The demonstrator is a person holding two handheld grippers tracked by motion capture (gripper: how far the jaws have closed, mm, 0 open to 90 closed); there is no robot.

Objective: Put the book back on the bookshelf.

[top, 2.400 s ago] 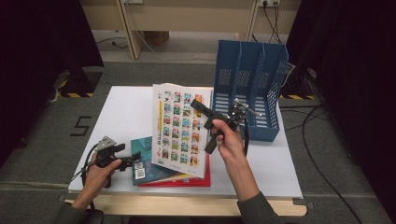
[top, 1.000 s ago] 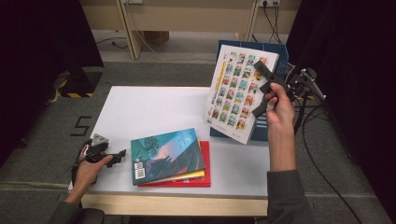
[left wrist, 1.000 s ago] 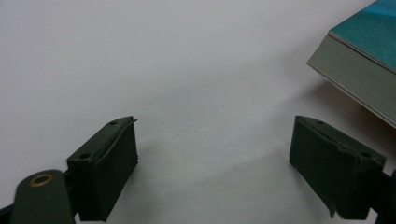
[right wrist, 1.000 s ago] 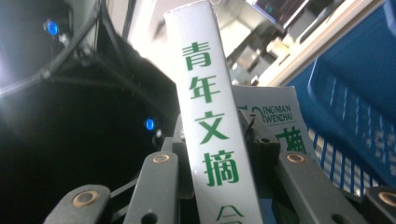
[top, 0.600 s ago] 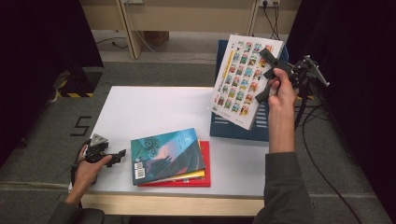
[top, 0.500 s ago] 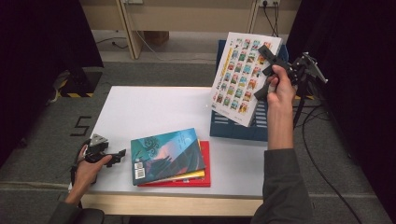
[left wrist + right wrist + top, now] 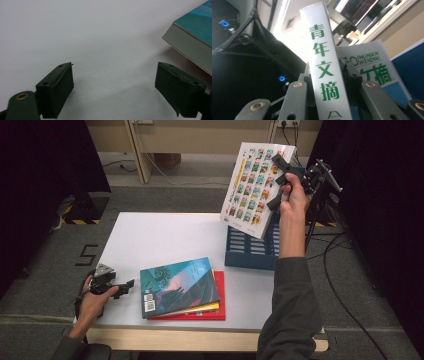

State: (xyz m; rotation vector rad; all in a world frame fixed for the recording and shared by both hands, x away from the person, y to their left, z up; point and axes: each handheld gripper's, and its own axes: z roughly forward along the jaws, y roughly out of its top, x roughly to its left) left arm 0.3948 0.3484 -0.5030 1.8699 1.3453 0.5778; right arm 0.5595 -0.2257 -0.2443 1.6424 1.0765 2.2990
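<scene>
My right gripper point(image 7: 280, 182) is shut on a white book point(image 7: 252, 182) whose cover shows a grid of small pictures, and holds it raised and tilted above the blue file rack point(image 7: 252, 247). In the right gripper view the book's white spine point(image 7: 324, 67) with green characters stands clamped between the jaws. My left gripper point(image 7: 122, 286) rests open on the white table point(image 7: 160, 237) at its front left. A stack of books with a teal one on top point(image 7: 177, 285) lies just to its right. Seen from the left gripper, the teal book's corner point(image 7: 192, 37) is at the upper right.
The blue rack stands at the table's right edge, with cables point(image 7: 332, 255) trailing down to the floor beside it. A red book point(image 7: 218, 307) lies at the bottom of the stack. Bare table surface spreads across the left and middle.
My right gripper has lifted the picture-cover book from the stack up and to the right, above the blue rack. The left gripper has drawn slightly back and stays still.
</scene>
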